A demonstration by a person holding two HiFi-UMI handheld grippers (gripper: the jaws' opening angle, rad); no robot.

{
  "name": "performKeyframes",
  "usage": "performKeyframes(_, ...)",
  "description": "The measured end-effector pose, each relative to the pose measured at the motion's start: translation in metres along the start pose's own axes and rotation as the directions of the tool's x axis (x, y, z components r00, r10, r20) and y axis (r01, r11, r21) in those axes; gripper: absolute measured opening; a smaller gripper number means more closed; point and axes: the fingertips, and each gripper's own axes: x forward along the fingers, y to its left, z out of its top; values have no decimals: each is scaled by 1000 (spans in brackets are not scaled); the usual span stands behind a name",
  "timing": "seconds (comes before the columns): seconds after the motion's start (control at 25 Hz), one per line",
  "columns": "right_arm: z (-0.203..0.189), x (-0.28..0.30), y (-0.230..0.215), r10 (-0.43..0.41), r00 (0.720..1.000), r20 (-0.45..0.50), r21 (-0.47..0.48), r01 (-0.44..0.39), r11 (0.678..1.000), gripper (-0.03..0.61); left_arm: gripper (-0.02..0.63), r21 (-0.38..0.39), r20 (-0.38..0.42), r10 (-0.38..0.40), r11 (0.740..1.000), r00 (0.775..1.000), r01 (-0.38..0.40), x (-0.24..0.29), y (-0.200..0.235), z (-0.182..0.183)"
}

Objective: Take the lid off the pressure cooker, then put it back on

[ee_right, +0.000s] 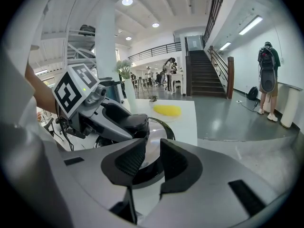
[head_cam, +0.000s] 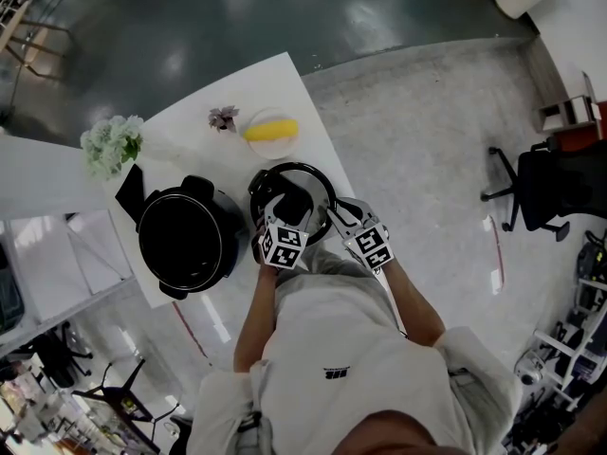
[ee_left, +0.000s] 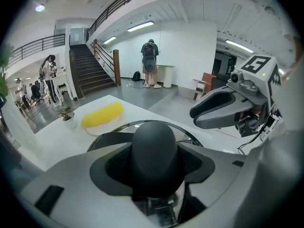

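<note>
Table (head_cam: 285,83): white, carries everything.
Pressure cooker (head_cam: 185,240): open and lidless.
Lid (head_cam: 318,186): flat on the table, just right of the cooker.
Left claw (head_cam: 292,211): clamped on the lid's black knob (ee_left: 154,148).
Right claw (ee_right: 151,158): at the lid's rim farthest from the cooker, jaws a narrow slit apart.
Yellow item (head_cam: 270,130): on a plate beyond the cooker.

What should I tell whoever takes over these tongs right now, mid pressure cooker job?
Left tongs: shut on the knob of the lid.
Right tongs: jaws nearly together at the lid's rim; can't tell whether they grip.
Pot: open on the table, with the lid beside it.
Done: lid off.
Left: put the lid back on the pot.
</note>
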Motion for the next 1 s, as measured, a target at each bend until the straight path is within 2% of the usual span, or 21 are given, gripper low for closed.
performKeyframes(0.2, -1, 0, 3, 5, 1000, -2, 9, -5, 1000, 100, 288, -5, 8, -3, 1000, 1000, 3, -1, -1, 0)
performKeyframes(0.4, -8, 5, 1, -19, 1000, -12, -1, 19, 1000, 101, 292, -46, 21, -14, 999, 1000, 14, -1, 0, -1)
performKeyframes(0.56, -4, 6, 10, 13, 1000, -17, 23, -12, 1000, 105, 293, -40, 8, -18, 999, 1000, 18, -1, -1, -2)
performKeyframes(0.68, -3, 5, 14, 32, 999, -19, 28, -31, 999, 108, 326, -42, -1, -24, 999, 1000, 24, -5, -2, -1)
performKeyframes(1.0, 3, 0, 15, 32, 999, 4, -7, -32, 999, 109, 337, -44, 44, 6, 999, 999, -4, -26, -2, 17)
